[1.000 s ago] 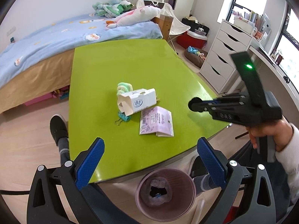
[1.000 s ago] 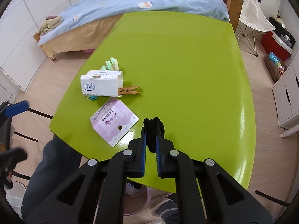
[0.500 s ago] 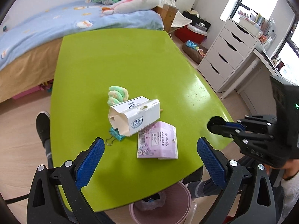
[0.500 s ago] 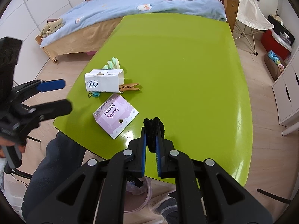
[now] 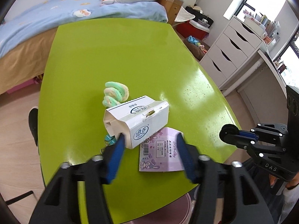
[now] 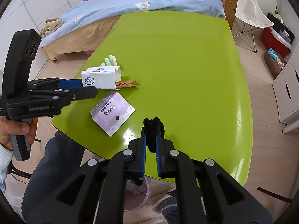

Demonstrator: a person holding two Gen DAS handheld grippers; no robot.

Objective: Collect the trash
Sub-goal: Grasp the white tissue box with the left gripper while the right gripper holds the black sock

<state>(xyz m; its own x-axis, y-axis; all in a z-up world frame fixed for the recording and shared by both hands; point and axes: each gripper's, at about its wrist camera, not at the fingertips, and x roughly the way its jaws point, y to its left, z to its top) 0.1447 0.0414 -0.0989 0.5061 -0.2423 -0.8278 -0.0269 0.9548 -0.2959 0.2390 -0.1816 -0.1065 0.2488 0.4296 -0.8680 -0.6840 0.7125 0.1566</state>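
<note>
I'm seeing the white rectangular cardboard box (image 5: 137, 119) lying on its side on the lime-green table (image 5: 121, 56), long axis running left-right, open flap end toward my left. Left gripper (image 5: 149, 141) is reaching in low over the near edge, fingers spread, straddling the box's near corner. Right gripper (image 6: 151, 145) is hovering level, pinching a black fuzzy hair tie (image 6: 154, 130).

Lime green table (image 5: 115, 56), white carton (image 5: 138, 119) with blue print, pink-lilac packet (image 5: 160, 155) (bunny and stars pattern), pastel mint-and-cream scrunchie (image 5: 115, 93), black fuzzy thing (image 6: 154, 128) between blue pads (image 6: 143, 149).
</note>
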